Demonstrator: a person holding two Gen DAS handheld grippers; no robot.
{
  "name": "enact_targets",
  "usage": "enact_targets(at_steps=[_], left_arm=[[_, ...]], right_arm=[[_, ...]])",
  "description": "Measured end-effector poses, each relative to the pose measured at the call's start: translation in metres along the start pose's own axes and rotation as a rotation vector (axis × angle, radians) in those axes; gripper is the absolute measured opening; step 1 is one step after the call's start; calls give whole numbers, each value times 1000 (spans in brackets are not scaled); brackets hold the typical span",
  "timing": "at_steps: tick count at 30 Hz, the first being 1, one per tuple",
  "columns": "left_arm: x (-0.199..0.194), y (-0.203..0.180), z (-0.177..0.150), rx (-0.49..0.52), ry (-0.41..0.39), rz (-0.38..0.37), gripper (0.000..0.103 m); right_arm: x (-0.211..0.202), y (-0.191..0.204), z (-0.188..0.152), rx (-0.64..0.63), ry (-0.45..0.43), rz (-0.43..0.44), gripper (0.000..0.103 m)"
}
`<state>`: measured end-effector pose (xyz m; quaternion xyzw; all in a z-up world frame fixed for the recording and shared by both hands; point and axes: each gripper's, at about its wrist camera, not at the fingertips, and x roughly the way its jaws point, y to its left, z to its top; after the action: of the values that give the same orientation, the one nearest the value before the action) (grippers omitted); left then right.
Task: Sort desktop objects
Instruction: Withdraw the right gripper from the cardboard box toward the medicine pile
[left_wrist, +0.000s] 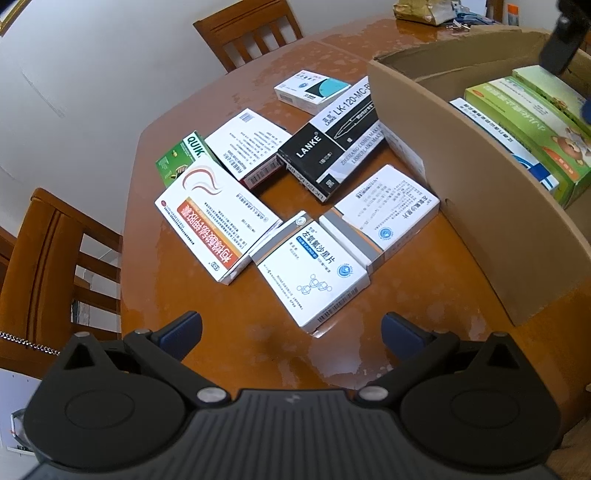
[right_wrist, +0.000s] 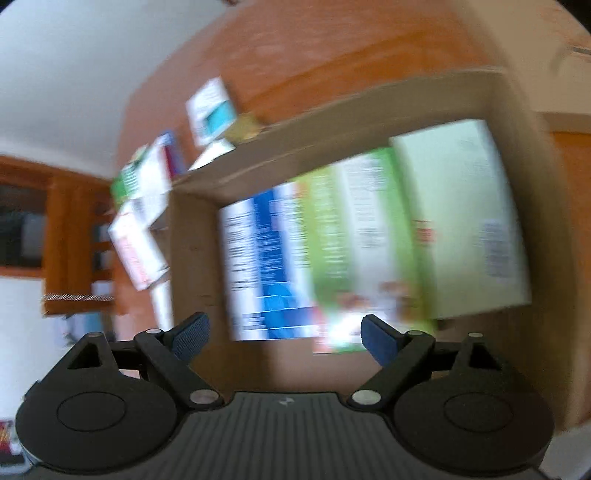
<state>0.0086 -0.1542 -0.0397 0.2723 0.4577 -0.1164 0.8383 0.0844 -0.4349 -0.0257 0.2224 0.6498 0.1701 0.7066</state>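
Over the cardboard box (right_wrist: 369, 107), right gripper (right_wrist: 284, 332) fingers stand wide apart, nothing between them; view blurred. Left gripper (left_wrist: 291, 332) likewise spread and empty above desk (left_wrist: 258, 350). Loose medicine boxes (left_wrist: 314, 273) overlap just beside box wall: risk of dragging a neighbour, or clipping the wall.

A glossy brown wooden surface (left_wrist: 229, 354) stretches ahead of the fingers, marked with pale worn patches. Two wooden chairs stand at its edge: one (left_wrist: 247, 33) far ahead of the fingers and slightly left, the other (left_wrist: 48, 266) close on their left side, with a thin metal chain (left_wrist: 26, 341) near its seat. Far ahead to the right, a crumpled gold-coloured bag (left_wrist: 424, 11) lies near the far edge, before a white wall (left_wrist: 92, 74).
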Motion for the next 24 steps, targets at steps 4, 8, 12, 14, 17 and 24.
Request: enact_targets(at_steps=[4,8,12,14,17,24], left_arm=[[-1,5,-2,-19,2,9,103],[1,10,-4,-46,15,18,103],[0,8,-4,-41,12,15,103],[-1,6,-4,-34,10,15,103],[-1,6,-4,-32,11,15,103],[-2,6,-3,-37,15,21,103]], right_arm=[[28,19,-1,-47,108,-14,92],[42,19,-8,-39,185,-40,92],[52,16,-10,-23,207,-47,92],[58,14,-9,-11,197,-52,92],[60,12,-7,3,182,-64,92],[59,14,-5,-10,176,-64,92]])
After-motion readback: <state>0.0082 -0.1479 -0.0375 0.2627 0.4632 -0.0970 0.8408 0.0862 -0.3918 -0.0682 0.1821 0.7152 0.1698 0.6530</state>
